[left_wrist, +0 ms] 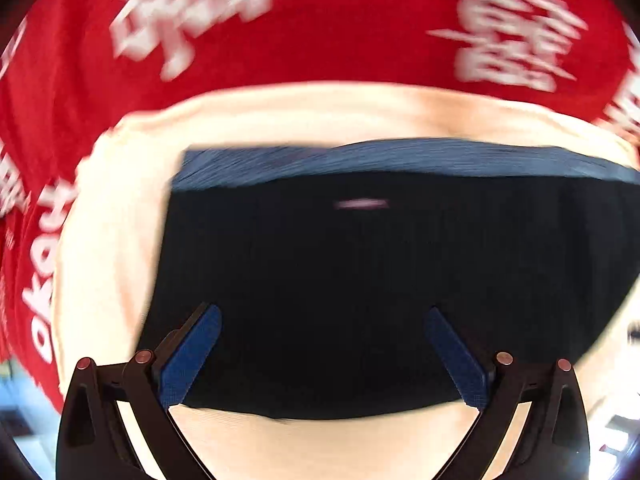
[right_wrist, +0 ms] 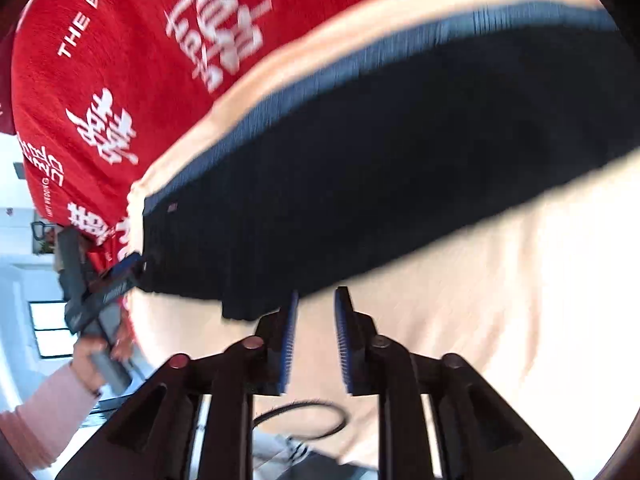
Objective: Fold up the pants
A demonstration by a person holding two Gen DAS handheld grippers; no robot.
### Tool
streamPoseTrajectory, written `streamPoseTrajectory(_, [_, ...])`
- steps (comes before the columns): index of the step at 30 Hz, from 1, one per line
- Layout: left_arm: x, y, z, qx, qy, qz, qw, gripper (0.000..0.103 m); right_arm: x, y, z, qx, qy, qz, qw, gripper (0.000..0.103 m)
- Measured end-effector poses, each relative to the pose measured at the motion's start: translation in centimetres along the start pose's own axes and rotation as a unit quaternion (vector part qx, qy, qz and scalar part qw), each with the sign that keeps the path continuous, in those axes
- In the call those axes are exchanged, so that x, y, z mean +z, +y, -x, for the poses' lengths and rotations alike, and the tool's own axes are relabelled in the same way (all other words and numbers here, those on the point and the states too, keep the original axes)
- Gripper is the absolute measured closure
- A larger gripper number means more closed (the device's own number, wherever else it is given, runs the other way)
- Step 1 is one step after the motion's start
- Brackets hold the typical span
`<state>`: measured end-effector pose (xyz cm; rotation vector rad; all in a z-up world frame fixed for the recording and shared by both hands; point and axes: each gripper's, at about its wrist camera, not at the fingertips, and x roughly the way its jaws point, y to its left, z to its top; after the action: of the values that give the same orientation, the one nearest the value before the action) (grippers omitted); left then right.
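The dark navy pants (left_wrist: 360, 280) lie folded into a rectangle on a cream cloth (left_wrist: 320, 112), with a blue ribbed waistband (left_wrist: 400, 156) along the far edge. My left gripper (left_wrist: 322, 320) hovers over the near part of the pants, jaws wide open and empty. In the right wrist view the pants (right_wrist: 380, 168) stretch diagonally across the cream cloth (right_wrist: 480, 300). My right gripper (right_wrist: 316, 304) is just off the pants' near edge, jaws narrowly apart and holding nothing. The left gripper (right_wrist: 120, 276) shows at the pants' left end, held by a hand.
A red cloth with white lettering (left_wrist: 320, 20) covers the surface beyond the cream cloth; it also shows in the right wrist view (right_wrist: 120, 80). A black cable loop (right_wrist: 300, 420) lies below the right gripper. Both views are motion-blurred.
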<state>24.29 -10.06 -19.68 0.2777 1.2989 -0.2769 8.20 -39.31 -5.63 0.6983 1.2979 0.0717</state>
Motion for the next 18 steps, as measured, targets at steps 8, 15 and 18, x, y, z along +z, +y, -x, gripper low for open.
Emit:
streamPoseTrajectory(8, [-0.2, -12.8, -3.5, -0.054, 0.021, -0.015, 0.9982, 0.0, 2.9, -2.2, -1.7, -0.126, -0.017, 0.081, 0.989, 0.068])
streamPoseTrajectory(15, [-3.3, -12.8, -3.5, -0.051, 0.015, 0.003, 0.9986, 0.0, 0.9, -2.2, -1.3, -0.127, -0.022, 0.084, 0.988, 0.068])
streamPoseTrajectory(18, [-2.9, -13.1, -3.4, -0.035, 0.021, -0.008, 0.9991, 0.0, 0.7, -3.6, -0.7, -0.105, -0.009, 0.035, 0.994, 0.067])
